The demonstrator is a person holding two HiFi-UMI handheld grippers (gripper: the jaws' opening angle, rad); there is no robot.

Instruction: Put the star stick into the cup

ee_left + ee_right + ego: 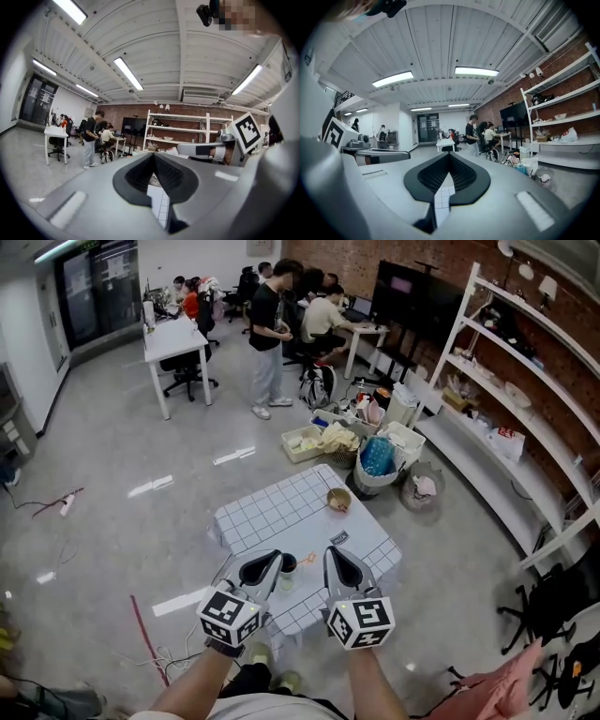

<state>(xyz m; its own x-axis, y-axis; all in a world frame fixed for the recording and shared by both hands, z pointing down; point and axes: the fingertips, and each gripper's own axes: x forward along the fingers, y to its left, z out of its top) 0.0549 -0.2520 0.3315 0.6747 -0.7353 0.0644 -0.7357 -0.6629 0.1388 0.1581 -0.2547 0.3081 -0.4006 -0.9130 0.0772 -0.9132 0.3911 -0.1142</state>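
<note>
The left tool [270,563] and right tool [339,563] hang over the gridded counter [272,507], jaws pressed together on nothing. The cup [288,564] stands between them. The small orange thing beside it, nearer the right tool, is probably the star stick [307,559].

Gridded table [272,512] bare across its middle and left, bowl [338,500] at the far edge, card [339,538] at right, dark cup [288,565] near the front edge.
</note>
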